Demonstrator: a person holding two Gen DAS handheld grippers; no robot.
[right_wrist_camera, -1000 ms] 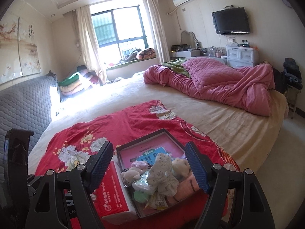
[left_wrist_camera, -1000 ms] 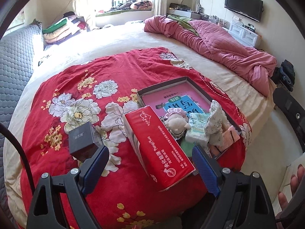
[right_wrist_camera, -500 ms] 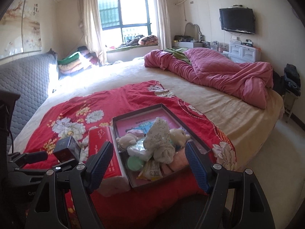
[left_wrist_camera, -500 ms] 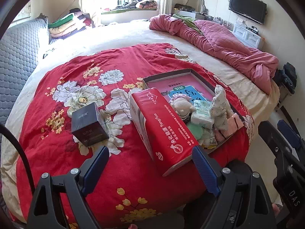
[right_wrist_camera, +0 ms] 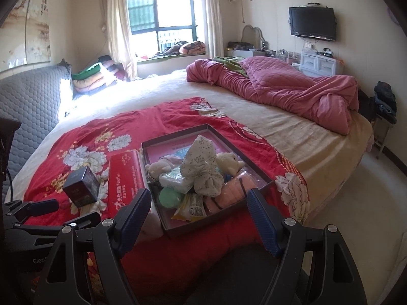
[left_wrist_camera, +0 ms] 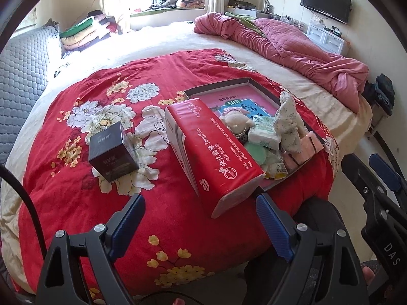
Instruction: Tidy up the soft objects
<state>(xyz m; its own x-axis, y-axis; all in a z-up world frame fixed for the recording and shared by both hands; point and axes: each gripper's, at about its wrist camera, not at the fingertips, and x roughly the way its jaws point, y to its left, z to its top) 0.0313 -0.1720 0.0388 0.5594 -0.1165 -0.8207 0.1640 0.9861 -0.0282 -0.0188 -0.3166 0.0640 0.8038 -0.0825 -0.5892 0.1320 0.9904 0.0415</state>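
This is a bedroom in a home. Far past the fingers lies a big bed [right_wrist_camera: 292, 137] with a rumpled pink quilt [right_wrist_camera: 285, 89]. Beyond it are a window [right_wrist_camera: 162, 17] with curtains and a TV [right_wrist_camera: 312, 24] on the wall.

My left wrist camera looks steeply down at the red floral blanket [left_wrist_camera: 84, 198] from its near edge, with the shallow tray [left_wrist_camera: 218, 86] right of centre. My right wrist camera sits further right, aimed flatter across the tray [right_wrist_camera: 175, 133] toward the window [right_wrist_camera: 162, 12]. Both share tray, blanket and, probably, the same dark box [left_wrist_camera: 112, 151] left of the tray.
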